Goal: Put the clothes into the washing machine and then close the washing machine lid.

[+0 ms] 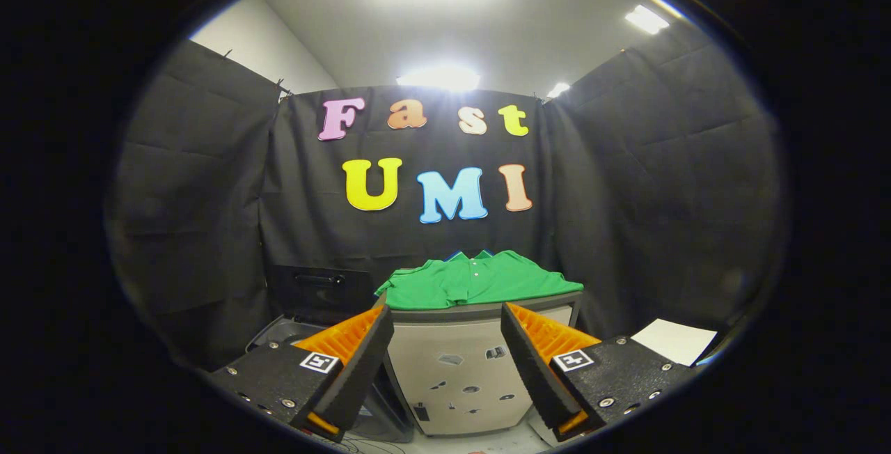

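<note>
A folded green polo shirt [477, 278] lies on top of a pale cabinet [456, 377] straight ahead, beyond my fingers. My gripper [445, 322] is open, its two fingers spread wide with nothing between them, well short of the shirt. To the left of the cabinet and lower down stands the dark washing machine [282, 332], with its lid [320, 290] raised upright at the back.
Black cloth walls close the booth on three sides. A white sheet of paper [674, 340] lies on a surface to the right of my right finger. Small stickers dot the cabinet's front.
</note>
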